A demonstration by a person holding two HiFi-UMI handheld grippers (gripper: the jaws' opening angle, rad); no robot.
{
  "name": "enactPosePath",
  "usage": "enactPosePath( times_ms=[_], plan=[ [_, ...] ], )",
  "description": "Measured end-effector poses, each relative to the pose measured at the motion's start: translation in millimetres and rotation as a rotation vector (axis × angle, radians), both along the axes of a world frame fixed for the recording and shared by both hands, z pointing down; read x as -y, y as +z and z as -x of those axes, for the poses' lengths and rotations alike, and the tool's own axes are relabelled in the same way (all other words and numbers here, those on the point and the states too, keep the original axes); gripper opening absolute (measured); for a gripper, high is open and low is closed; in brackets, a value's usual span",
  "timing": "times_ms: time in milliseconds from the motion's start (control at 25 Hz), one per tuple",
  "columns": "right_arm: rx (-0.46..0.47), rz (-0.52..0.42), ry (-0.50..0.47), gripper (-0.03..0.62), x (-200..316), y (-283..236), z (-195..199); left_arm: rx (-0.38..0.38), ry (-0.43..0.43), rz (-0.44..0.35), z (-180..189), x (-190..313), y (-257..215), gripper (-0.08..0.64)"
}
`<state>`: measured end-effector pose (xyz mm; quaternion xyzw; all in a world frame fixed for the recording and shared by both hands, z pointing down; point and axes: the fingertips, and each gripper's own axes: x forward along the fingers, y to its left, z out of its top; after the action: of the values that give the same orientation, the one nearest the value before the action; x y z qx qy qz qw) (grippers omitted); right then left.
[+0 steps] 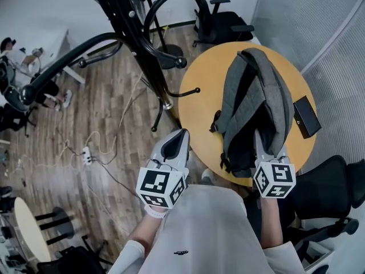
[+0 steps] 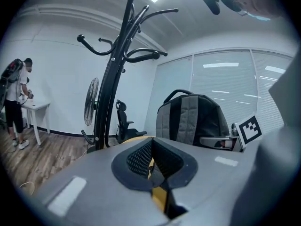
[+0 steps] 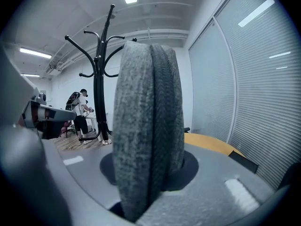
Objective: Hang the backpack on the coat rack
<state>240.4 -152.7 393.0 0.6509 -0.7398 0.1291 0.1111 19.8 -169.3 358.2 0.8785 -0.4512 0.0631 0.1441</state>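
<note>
A grey and black backpack stands on the round wooden table, and the left gripper view shows it upright. My right gripper is at its near side, shut on a grey padded strap that fills the gap between the jaws. The black coat rack stands on the floor left of the table, its curved hooks spreading overhead. My left gripper hovers at the table's near left edge between rack and backpack, shut with nothing in it.
A flat black box lies on the table's right side. Office chairs stand beyond the table and at my right. Cables and a power strip lie on the wooden floor. A person stands at a white desk far left.
</note>
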Motion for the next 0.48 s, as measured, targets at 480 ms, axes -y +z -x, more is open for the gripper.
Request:
enactPosePath(
  times_ms=[480],
  plan=[
    [-0.088, -0.011, 0.005, 0.091, 40, 43, -18, 0.01, -0.067, 0.045, -8, 18, 15, 0.017]
  ],
)
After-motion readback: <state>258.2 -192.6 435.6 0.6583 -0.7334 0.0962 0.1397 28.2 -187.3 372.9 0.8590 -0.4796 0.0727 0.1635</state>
